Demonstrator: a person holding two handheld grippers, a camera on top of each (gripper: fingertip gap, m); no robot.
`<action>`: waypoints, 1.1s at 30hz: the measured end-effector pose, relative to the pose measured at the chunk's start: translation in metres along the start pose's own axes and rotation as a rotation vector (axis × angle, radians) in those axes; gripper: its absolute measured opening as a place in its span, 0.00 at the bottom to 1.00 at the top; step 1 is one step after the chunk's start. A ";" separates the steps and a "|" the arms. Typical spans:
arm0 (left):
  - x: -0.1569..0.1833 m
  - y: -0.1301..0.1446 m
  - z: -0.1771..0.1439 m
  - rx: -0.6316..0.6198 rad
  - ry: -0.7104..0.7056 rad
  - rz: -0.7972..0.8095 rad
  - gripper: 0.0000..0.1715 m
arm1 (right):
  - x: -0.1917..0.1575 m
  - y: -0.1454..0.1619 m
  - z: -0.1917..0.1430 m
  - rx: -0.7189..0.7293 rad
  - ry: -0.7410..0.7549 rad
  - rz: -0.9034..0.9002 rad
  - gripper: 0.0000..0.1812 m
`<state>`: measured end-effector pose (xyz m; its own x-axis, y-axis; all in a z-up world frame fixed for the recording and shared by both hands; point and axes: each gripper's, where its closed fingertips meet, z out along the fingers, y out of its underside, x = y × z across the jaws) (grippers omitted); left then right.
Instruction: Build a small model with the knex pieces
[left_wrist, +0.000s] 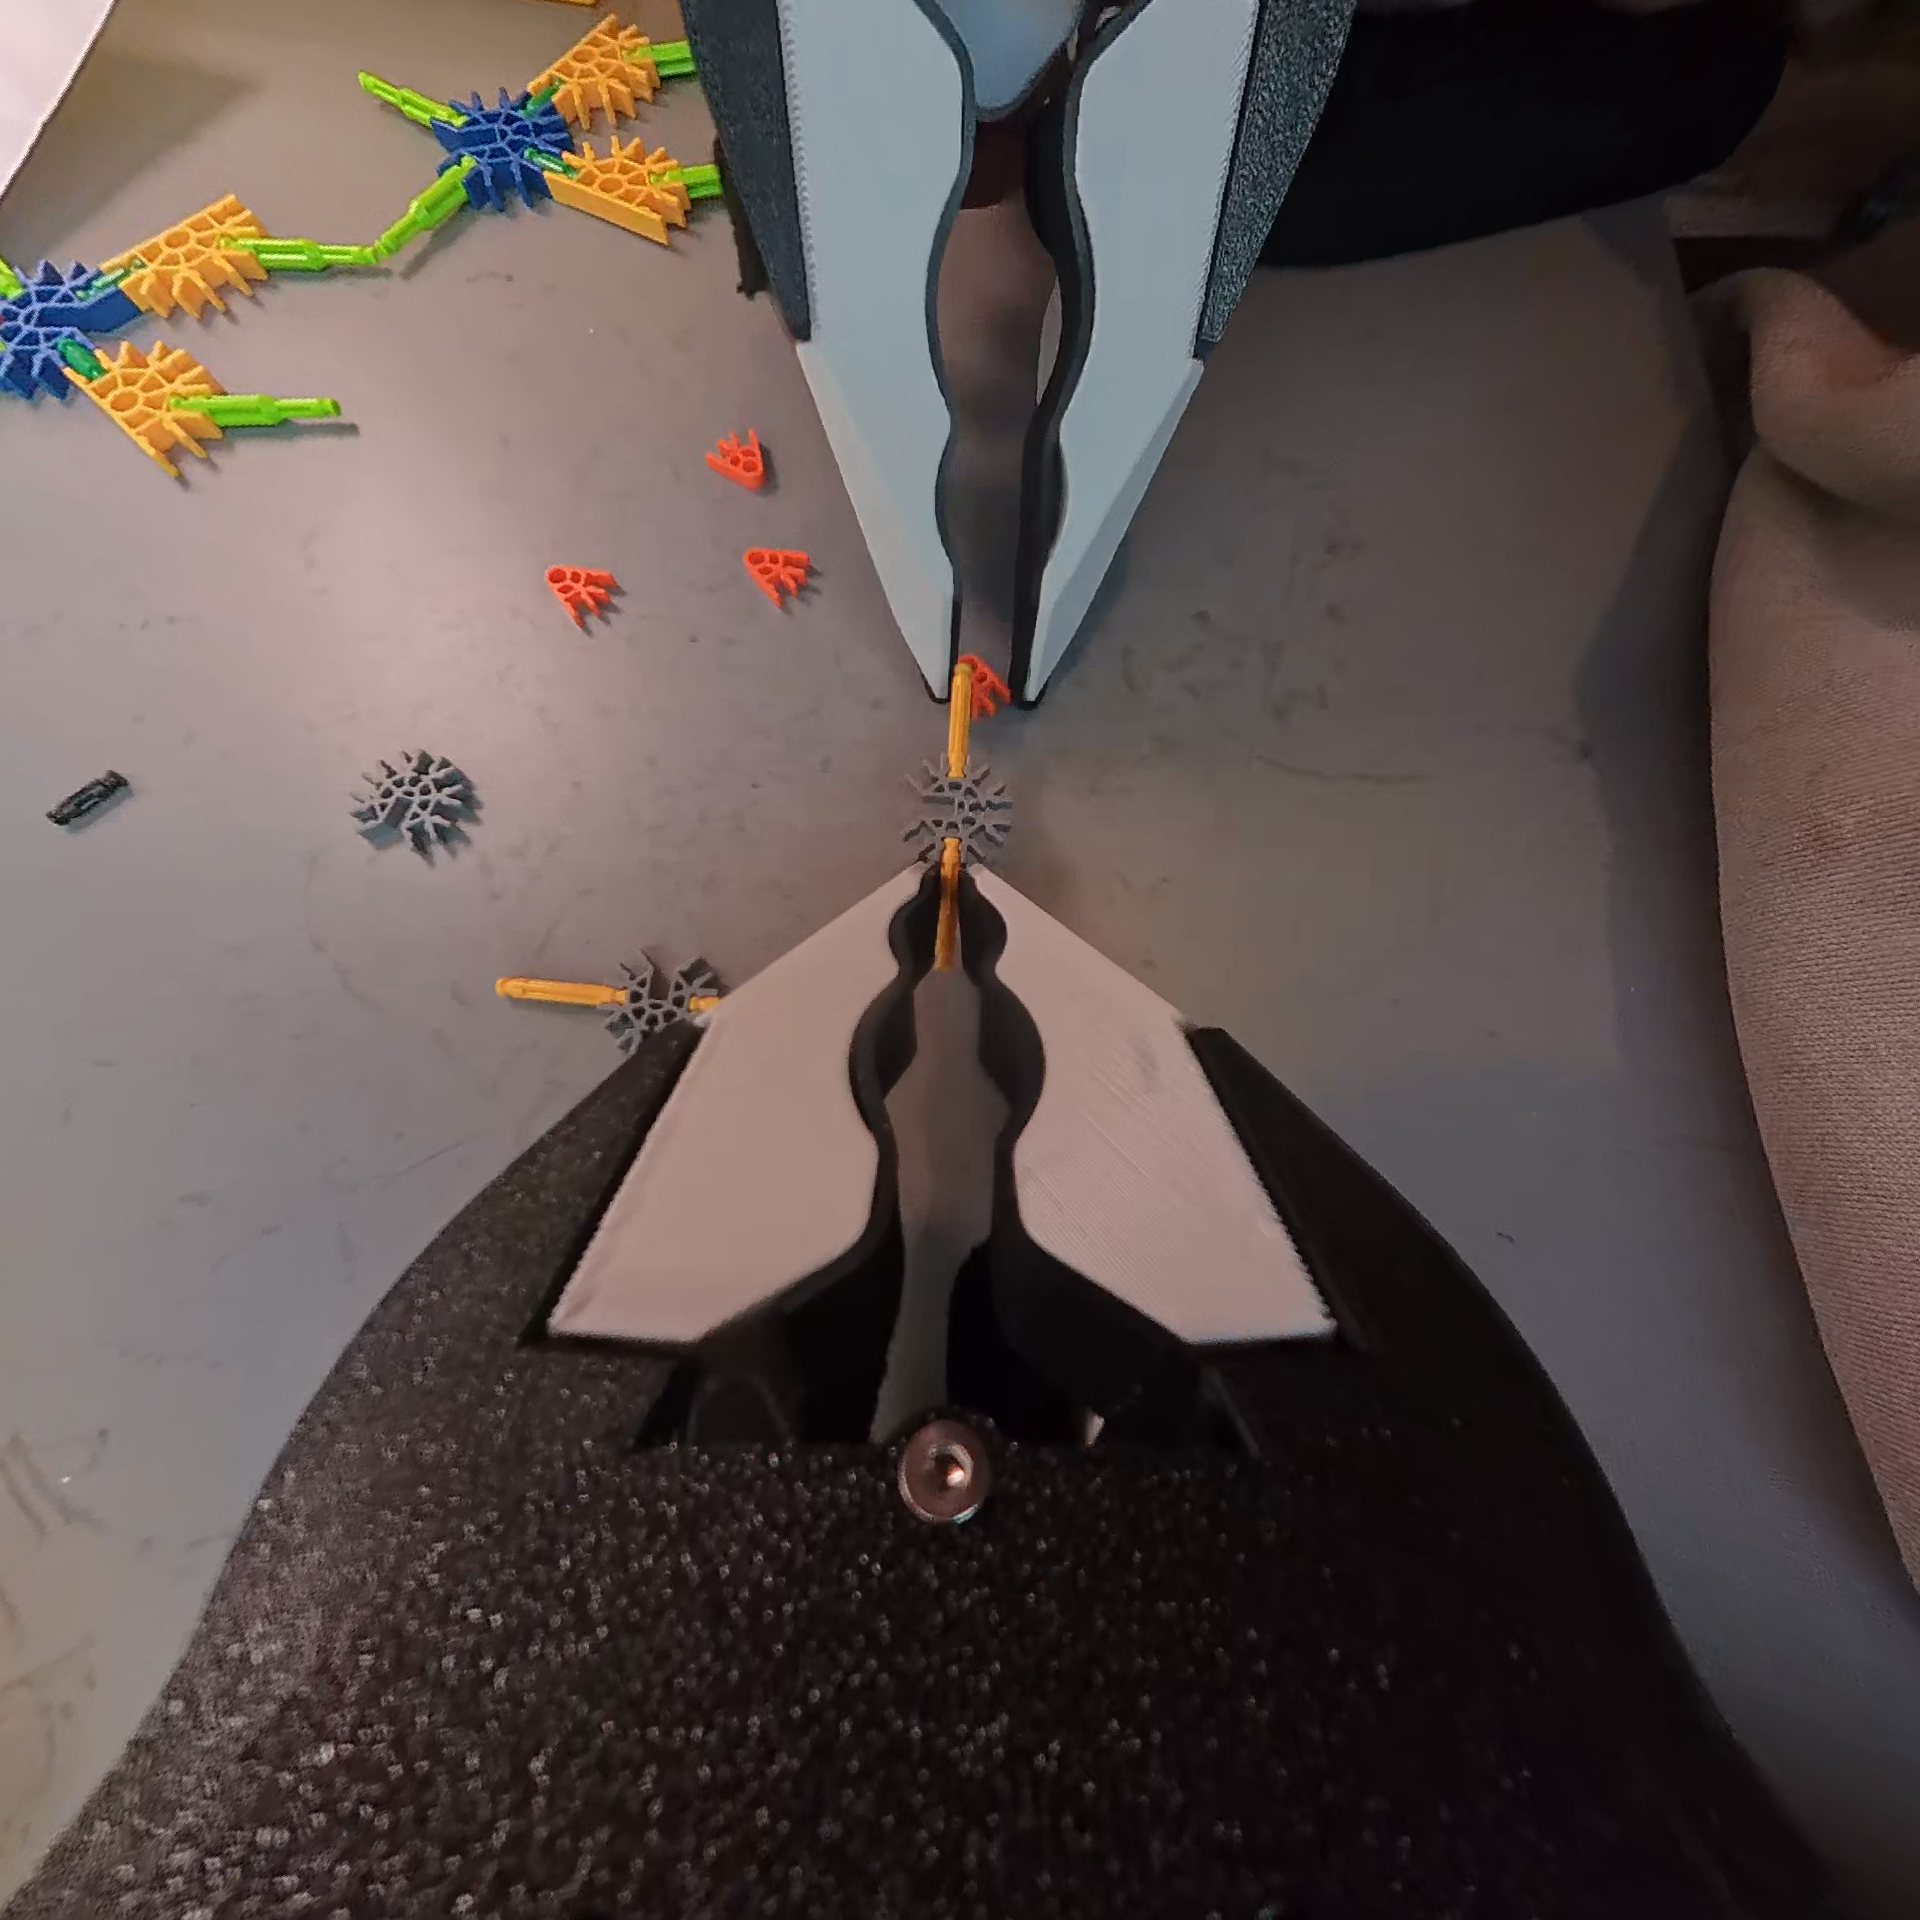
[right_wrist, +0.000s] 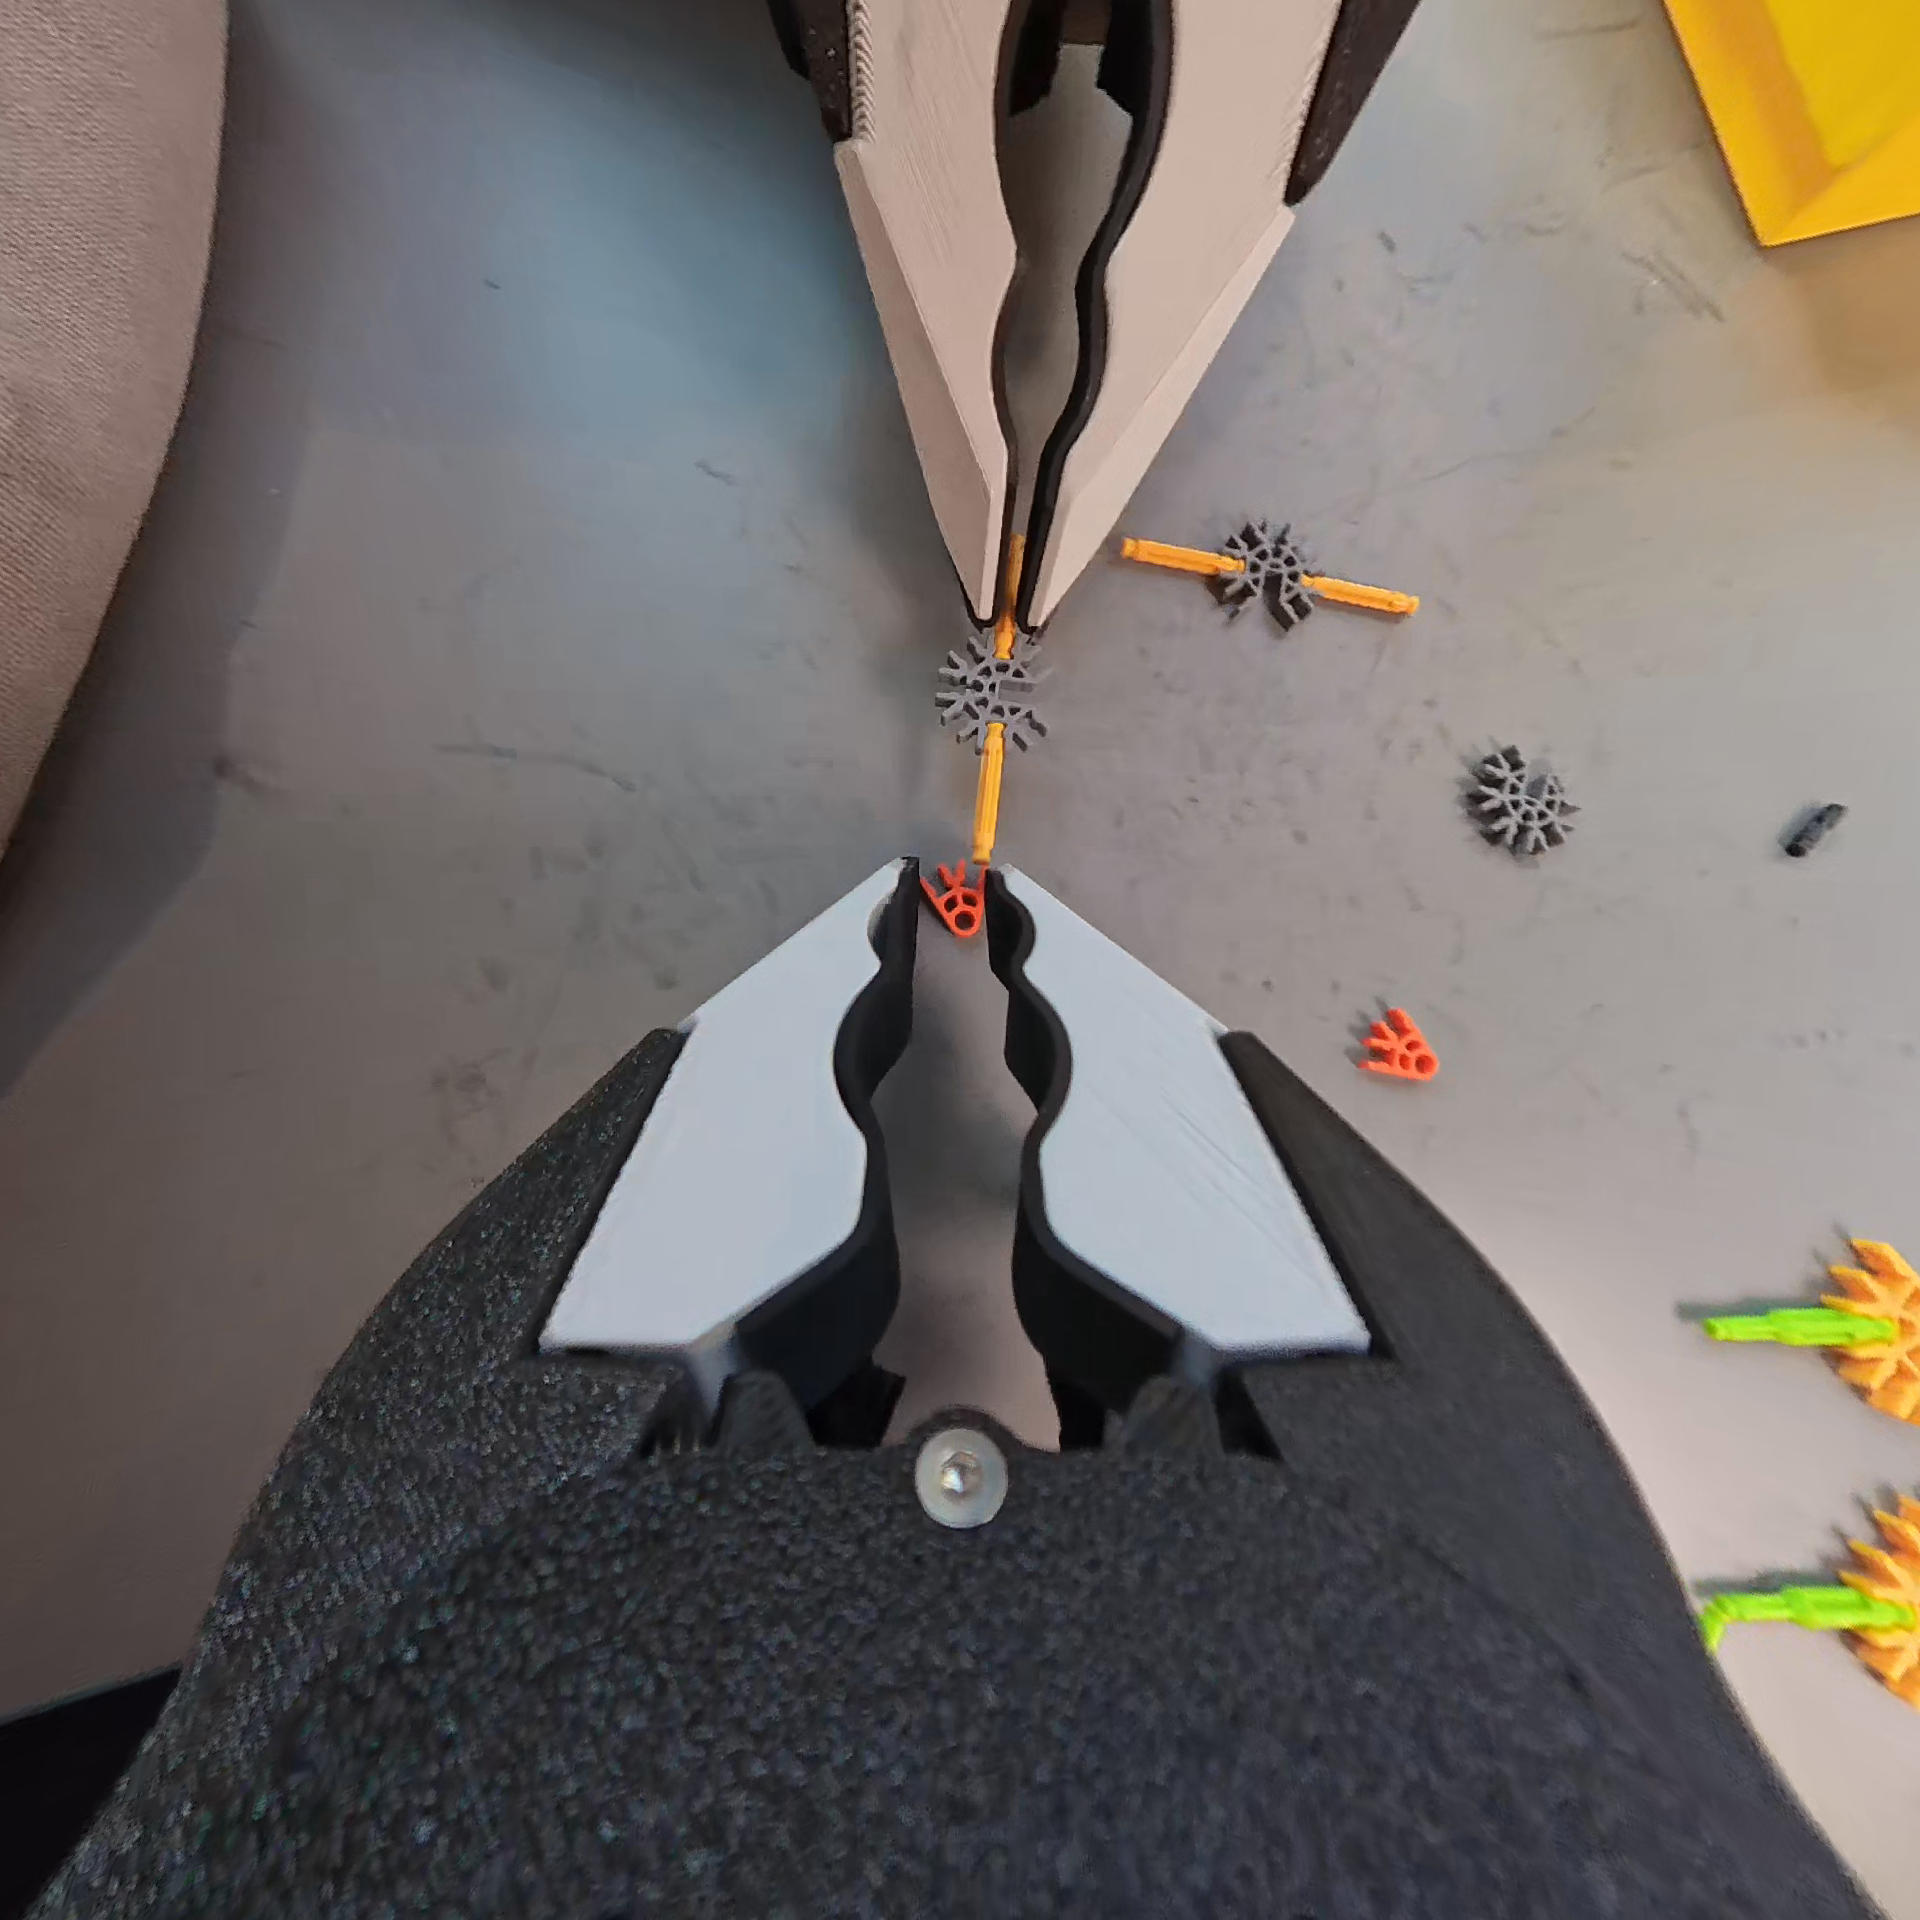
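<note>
My left gripper (left_wrist: 943, 878) is shut on a short yellow rod (left_wrist: 947, 914) plugged into a grey snowflake connector (left_wrist: 958, 812). A second yellow rod (left_wrist: 960, 719) sticks out of the connector's far side. My right gripper (right_wrist: 951, 871) is shut on a small orange connector (right_wrist: 958, 900), held against the free tip of that rod (right_wrist: 987, 795). The two grippers face each other tip to tip above the grey table. In the right wrist view the left gripper (right_wrist: 1008, 618) holds its rod behind the grey connector (right_wrist: 989, 690).
On the grey table (left_wrist: 1299, 727) lie loose orange connectors (left_wrist: 740, 458), a grey connector (left_wrist: 416, 800), a grey connector with yellow rods (right_wrist: 1270, 575), a small black piece (left_wrist: 88, 798) and blue, yellow and green assemblies (left_wrist: 499, 140). A yellow box (right_wrist: 1818, 104) stands far right. Beige fabric (left_wrist: 1829, 727) borders the table. The grippers' ends are close to 5 centimetres from one another. Left tips and right tips are each some 20 centimetres from the small black piece (left_wrist: 88, 798). The right camera catches it too, in the right wrist view (right_wrist: 1812, 831).
</note>
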<state>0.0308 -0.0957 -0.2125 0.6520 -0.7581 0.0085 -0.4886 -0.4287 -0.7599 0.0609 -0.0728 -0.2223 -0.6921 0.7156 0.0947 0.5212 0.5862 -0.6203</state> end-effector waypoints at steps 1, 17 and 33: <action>0.002 0.001 -0.001 -0.004 0.008 0.005 0.02 | -0.002 -0.002 0.001 0.003 -0.018 -0.016 0.06; 0.003 0.007 0.002 -0.045 0.000 0.015 0.02 | 0.002 -0.013 -0.010 0.080 -0.016 0.039 0.00; 0.002 0.009 0.004 -0.049 0.005 0.005 0.02 | 0.002 -0.008 0.002 0.010 -0.041 0.038 0.00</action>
<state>0.0302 -0.0989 -0.2223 0.6467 -0.7627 0.0080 -0.5197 -0.4482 -0.7274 0.0544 -0.0764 -0.2183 -0.6920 0.7208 0.0396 0.5423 0.5553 -0.6305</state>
